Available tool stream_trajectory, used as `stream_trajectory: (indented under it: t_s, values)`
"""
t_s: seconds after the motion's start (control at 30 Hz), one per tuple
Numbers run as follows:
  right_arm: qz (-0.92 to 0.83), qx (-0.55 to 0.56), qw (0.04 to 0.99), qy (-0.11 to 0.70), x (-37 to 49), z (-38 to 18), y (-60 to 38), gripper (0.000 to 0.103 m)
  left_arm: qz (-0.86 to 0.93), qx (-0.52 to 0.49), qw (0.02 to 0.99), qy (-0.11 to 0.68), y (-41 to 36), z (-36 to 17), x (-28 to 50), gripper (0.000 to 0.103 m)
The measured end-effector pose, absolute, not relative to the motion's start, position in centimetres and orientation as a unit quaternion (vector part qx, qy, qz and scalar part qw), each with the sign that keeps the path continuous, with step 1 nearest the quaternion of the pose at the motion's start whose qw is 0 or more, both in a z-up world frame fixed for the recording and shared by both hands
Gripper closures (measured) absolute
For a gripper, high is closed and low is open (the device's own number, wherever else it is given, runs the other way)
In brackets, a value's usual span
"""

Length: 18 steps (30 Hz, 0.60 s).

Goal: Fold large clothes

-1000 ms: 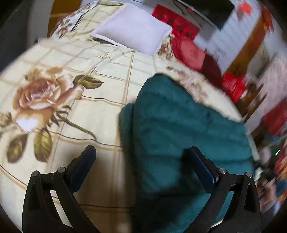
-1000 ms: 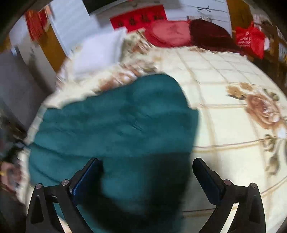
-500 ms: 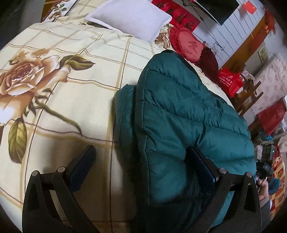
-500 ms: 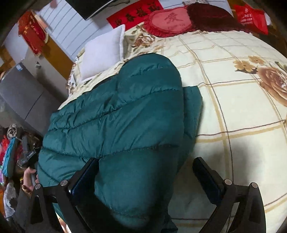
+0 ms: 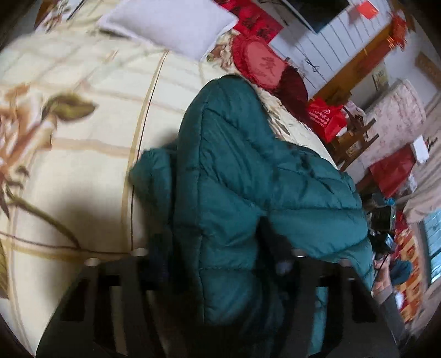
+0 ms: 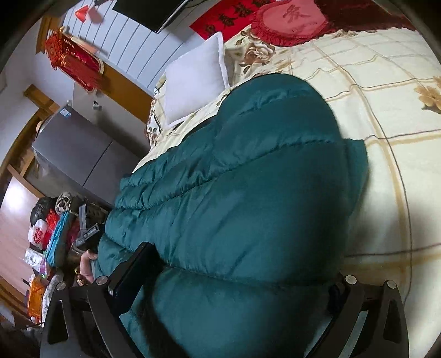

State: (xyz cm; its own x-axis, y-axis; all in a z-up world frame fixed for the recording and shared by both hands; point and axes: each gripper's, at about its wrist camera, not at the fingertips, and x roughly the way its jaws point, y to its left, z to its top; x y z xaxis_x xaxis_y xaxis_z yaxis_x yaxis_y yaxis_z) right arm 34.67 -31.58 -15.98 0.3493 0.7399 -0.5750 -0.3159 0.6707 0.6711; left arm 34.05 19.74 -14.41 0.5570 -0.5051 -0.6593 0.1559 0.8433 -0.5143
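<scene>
A dark green puffer jacket (image 5: 234, 165) lies folded on the flower-print bedspread (image 5: 82, 165), near the bed's edge. My left gripper (image 5: 217, 256) is closing on a bunched fold at the jacket's near end, and its blurred fingers press the padding from both sides. In the right wrist view the same jacket (image 6: 248, 179) bulges between the fingers of my right gripper (image 6: 239, 270). Those jaws stand wide and are closing slightly. The left finger (image 6: 132, 272) lies against the jacket's edge, while the right one is half hidden behind the padding.
A white pillow (image 6: 193, 82) and a red heart cushion (image 6: 289, 19) lie at the head of the bed. A grey cabinet (image 6: 74, 148) and piled bags (image 6: 52, 236) stand beside the bed. A hand (image 6: 85, 264) shows below the jacket's edge.
Both grippers have dipped toward the jacket. The left jaws have drawn in around a fold of it. The right jaws have narrowed a little, with the jacket now bulging between them.
</scene>
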Motion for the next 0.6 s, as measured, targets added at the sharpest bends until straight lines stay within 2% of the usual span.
stream_trajectory:
  t_s: [0.03,0.1,0.23,0.4,0.6]
  values:
    - [0.332,0.231,0.790,0.461,34.5,-16.1,-31.7,0.015,-0.186,-0.187,0.867,0.423,19.3,-13.8,33.8,0.063]
    - [0.326,0.223,0.800,0.451,34.0,-15.8,-31.9,0.030,-0.169,-0.150,0.884,0.409,18.3,-13.0,33.3,0.071]
    - [0.308,0.184,0.828,0.432,33.1,-14.1,-31.0,0.051,-0.130,-0.118,0.905,0.387,17.1,-11.7,32.4,0.077]
    - [0.265,0.168,0.857,0.409,32.4,-11.7,-30.2,0.062,-0.110,-0.121,0.920,0.355,16.9,-9.7,30.6,0.079]
    - [0.227,0.165,0.884,0.375,30.3,-8.4,-30.0,0.065,-0.109,-0.121,0.933,0.320,16.3,-6.0,26.2,0.080]
